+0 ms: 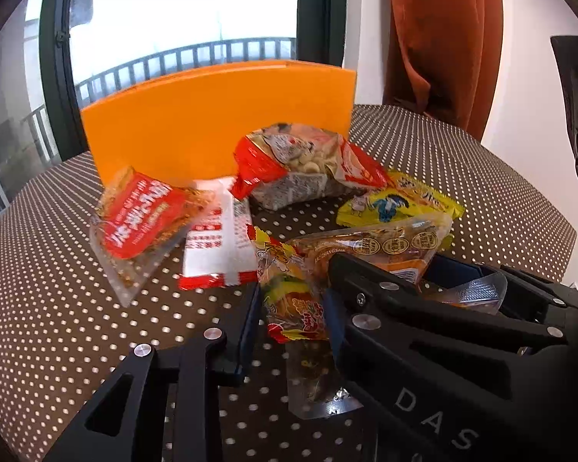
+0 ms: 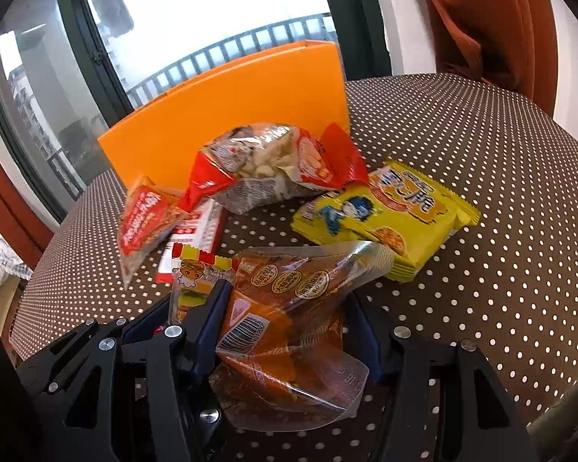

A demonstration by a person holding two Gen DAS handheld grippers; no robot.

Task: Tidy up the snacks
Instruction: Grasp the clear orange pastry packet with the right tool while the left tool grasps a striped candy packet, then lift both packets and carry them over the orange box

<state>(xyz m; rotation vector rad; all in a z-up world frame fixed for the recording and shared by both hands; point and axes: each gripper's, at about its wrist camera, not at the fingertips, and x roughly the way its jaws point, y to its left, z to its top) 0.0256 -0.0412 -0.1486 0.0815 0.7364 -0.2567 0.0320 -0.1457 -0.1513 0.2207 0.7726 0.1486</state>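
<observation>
The left tongs (image 1: 294, 310) grip a small yellow-red snack packet (image 1: 291, 300) and the right tongs (image 2: 285, 321) grip an orange snack bag (image 2: 285, 308) — both above the dotted surface (image 2: 481, 154).

Snack packets crowd the middle of the worktop (image 2: 481, 154), the yellow packet (image 2: 389, 215) and puffed red bag (image 2: 273, 165) closest to the orange box (image 2: 227, 107); that box walls off the far edge; bare dotted cloth lies open along the right edge and near-left corner.
</observation>
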